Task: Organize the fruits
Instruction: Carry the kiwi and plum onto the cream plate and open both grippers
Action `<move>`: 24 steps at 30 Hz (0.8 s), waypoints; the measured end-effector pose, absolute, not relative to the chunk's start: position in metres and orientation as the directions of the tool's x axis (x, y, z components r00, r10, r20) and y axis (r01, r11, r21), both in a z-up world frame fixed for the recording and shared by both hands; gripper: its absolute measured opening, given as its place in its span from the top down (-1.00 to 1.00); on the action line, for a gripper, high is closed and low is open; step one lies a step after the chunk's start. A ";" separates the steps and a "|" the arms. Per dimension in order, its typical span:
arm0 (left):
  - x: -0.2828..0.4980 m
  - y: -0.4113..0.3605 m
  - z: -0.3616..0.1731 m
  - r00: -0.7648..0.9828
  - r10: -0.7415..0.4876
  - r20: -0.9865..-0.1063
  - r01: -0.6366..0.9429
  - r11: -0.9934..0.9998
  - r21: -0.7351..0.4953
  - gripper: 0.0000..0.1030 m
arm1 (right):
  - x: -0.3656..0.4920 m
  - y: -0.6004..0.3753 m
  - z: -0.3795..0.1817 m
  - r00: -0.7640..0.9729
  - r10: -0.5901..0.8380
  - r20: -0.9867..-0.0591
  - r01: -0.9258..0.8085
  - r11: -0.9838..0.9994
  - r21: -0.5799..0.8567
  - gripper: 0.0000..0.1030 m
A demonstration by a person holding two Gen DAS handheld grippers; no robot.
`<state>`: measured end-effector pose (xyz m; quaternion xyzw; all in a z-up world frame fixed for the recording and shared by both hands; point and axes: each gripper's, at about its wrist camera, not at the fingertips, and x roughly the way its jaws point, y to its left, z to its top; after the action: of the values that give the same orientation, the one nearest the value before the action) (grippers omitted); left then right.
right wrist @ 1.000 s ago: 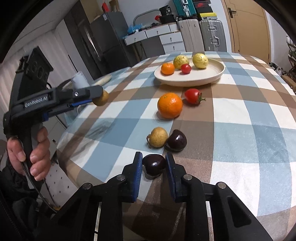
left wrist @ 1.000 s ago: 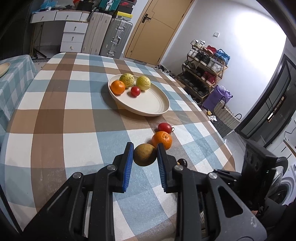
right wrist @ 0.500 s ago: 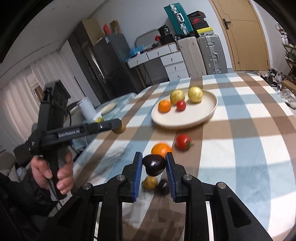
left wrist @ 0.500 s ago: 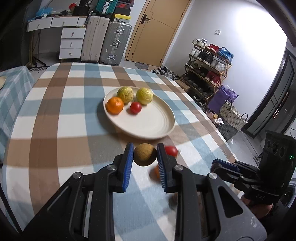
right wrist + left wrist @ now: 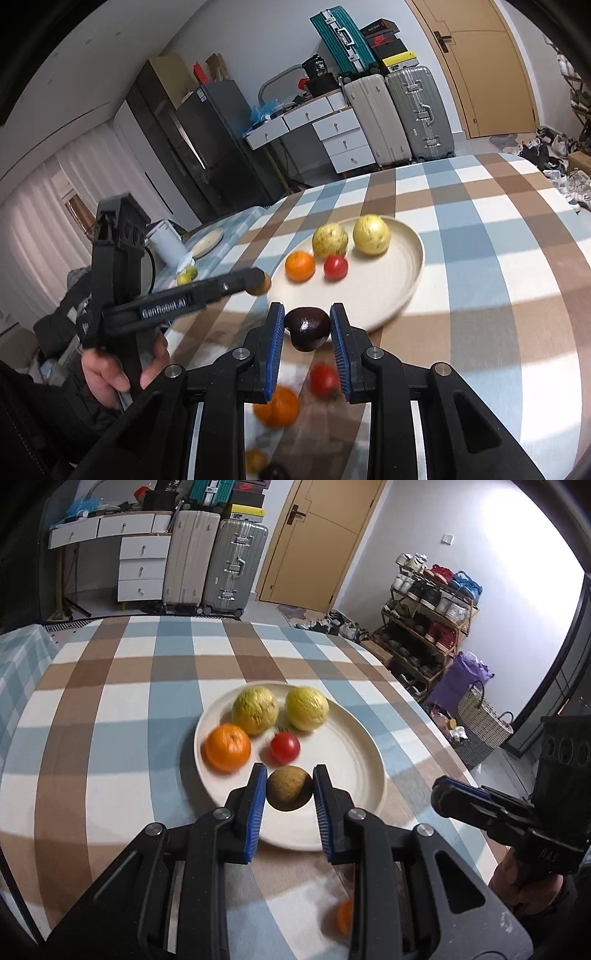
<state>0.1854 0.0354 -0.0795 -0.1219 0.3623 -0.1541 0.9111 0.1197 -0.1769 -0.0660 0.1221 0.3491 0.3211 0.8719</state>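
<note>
The checked tablecloth [image 5: 110,709] spreads under and ahead of both claws, and on it the cream plate [image 5: 354,746] lies directly in front of the left gripper [image 5: 290,788] and just ahead and slightly right of the right gripper [image 5: 307,328]. On the plate, beyond the left claw's tips, sit two yellow-green fruits [image 5: 255,709] side by side at the far side, an orange [image 5: 227,747] ahead and to the left, and a small red tomato [image 5: 284,747] just past the tips. The left claw is clamped on a brown round fruit [image 5: 289,787], held above the plate's near half between the blue pads [image 5: 257,797]. The right claw is clamped on a dark purple fruit [image 5: 308,328], held in the air over the cloth at the plate's near rim. Below the right claw, blurred on the cloth, lie a second orange [image 5: 277,406], another red tomato [image 5: 323,378], a small yellowish fruit [image 5: 255,459] and a dark fruit [image 5: 275,472] at the bottom edge of view
</note>
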 end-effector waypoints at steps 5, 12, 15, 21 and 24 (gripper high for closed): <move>0.217 0.034 -0.085 0.679 -0.383 -0.626 0.201 0.918 -0.342 0.56 | 0.158 -0.169 -0.069 0.532 0.654 -0.537 -0.464 0.756 0.461 0.50; 0.243 0.030 -0.096 0.658 -0.394 -0.642 0.215 0.915 -0.341 0.56 | 0.208 -0.158 -0.084 0.498 0.651 -0.573 -0.392 0.758 0.521 0.50; 0.248 0.029 -0.102 0.656 -0.394 -0.644 0.221 0.916 -0.336 0.56 | 0.227 -0.151 -0.093 0.457 0.659 -0.598 -0.374 0.752 0.543 0.50; 0.249 0.028 -0.112 0.647 -0.410 -0.643 0.233 0.909 -0.345 0.56 | 0.245 -0.143 -0.103 0.440 0.656 -0.613 -0.344 0.754 0.559 0.50; 0.251 0.028 -0.113 0.651 -0.406 -0.641 0.233 0.911 -0.340 0.56 | 0.250 -0.140 -0.106 0.439 0.648 -0.623 -0.328 0.761 0.560 0.50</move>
<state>0.2513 0.0283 -0.1127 -0.1141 0.3782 -0.1772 0.9014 0.2501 -0.1403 -0.1061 0.1818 0.4401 0.2942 0.8287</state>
